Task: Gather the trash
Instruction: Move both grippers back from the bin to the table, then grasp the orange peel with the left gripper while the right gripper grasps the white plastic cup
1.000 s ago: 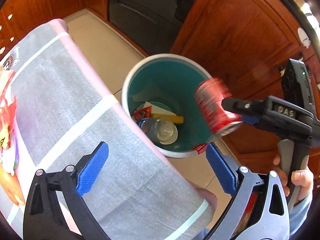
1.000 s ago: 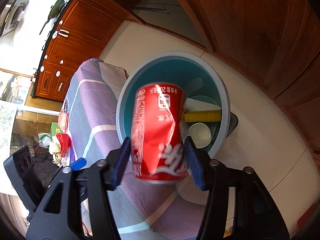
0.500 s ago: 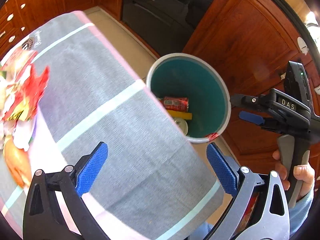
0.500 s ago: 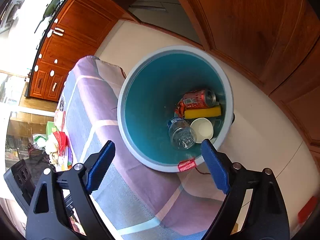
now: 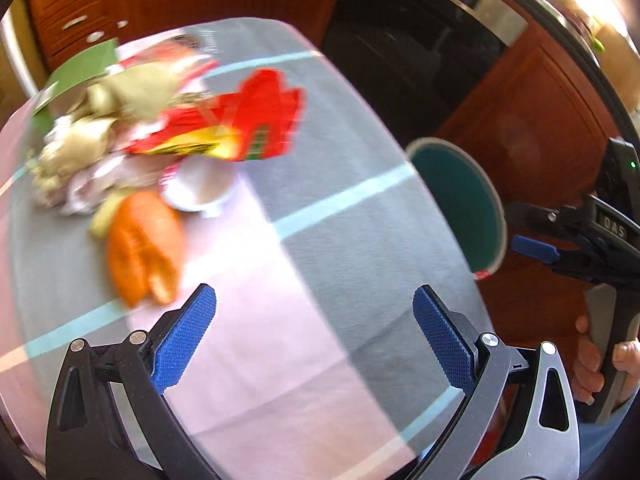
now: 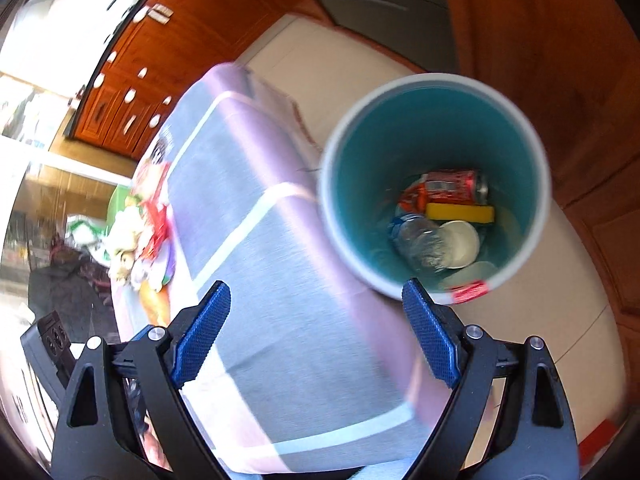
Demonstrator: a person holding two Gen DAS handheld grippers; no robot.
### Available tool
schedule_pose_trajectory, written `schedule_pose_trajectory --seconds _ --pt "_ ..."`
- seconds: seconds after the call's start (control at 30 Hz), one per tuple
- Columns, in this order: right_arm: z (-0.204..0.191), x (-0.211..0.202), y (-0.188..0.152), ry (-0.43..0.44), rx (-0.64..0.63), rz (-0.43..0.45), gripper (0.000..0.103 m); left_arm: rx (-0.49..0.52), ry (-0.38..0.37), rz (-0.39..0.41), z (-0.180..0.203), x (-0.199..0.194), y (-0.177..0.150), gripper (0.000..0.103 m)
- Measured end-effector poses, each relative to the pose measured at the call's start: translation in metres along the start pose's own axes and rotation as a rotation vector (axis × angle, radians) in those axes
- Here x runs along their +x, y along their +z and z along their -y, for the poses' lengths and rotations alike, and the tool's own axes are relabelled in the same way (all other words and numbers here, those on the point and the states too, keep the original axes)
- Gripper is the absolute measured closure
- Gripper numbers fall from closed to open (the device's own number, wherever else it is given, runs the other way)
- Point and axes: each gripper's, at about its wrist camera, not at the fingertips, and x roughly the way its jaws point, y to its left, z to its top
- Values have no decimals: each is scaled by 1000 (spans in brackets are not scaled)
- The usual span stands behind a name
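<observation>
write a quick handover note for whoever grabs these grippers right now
Left gripper: open, empty, over the tablecloth.
Right gripper: open, empty, between table edge and bin.
Done: red can lies in the teal bin with a clear bottle, a yellow block and a white cup.
Left: the pile on the table, including a red snack bag, an orange wrapper, crumpled paper and a white cup.

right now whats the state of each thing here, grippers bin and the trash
left gripper: open, nothing between its fingers
right gripper: open, empty
bin: upright on the floor, no lid, partly filled
red can: lying on its side in the bin
clear bottle: lying in the bin
red wrapper: crumpled, on the tablecloth
orange piece: on the tablecloth, uncollected
</observation>
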Motion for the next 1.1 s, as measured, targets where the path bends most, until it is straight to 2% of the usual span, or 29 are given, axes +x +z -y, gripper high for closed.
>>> schedule_pose_trajectory --seconds 0.2,0.33,0.53,0.87,0.93,0.97,1.0,1.1 --pt "-51 28 -11 8 -85 -53 19 -181 41 70 -74 -12 -10 4" --pt "-76 47 -17 14 -115 -83 19 -228 66 78 -100 -1 -8 4" --pt "-101 72 -18 7 -145 -127 19 -231 81 79 -107 19 0 4" --pt "-125 95 -10 9 -168 -163 19 -197 90 110 -93 43 21 5" --pt "-131 99 -10 7 -175 -169 19 -181 98 128 -90 44 22 17" --pt "-134 101 -10 7 -181 -171 19 -173 110 139 -91 41 21 35" --pt "-139 102 -10 7 -186 -172 19 -172 92 141 -92 40 21 47" --pt "-154 106 -10 6 -207 -172 19 -193 21 129 -105 34 16 60"
